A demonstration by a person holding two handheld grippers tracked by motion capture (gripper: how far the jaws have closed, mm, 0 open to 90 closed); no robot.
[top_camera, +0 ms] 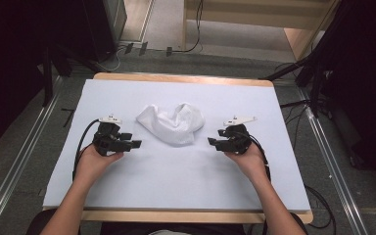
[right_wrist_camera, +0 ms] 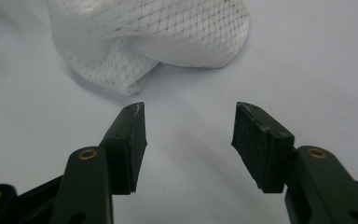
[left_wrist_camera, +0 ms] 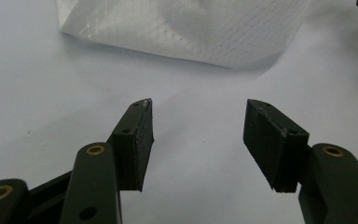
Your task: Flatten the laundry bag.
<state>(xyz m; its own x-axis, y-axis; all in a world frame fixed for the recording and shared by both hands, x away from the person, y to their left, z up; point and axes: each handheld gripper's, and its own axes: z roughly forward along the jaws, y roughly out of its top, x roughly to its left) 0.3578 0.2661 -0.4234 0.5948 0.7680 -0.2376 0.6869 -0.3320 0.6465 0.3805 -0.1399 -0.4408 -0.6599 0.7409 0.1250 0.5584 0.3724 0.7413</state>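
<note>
Smooth white table cover (top_camera: 176, 171); crumpled white mesh cloth (top_camera: 172, 123) on it

No legible text, label, brand, number or sign appears on the white mesh cloth (top_camera: 172, 122), on either tool, or on the table (top_camera: 176, 181).

Grey floor (top_camera: 29, 127) around white-topped table (top_camera: 176, 171)
</note>
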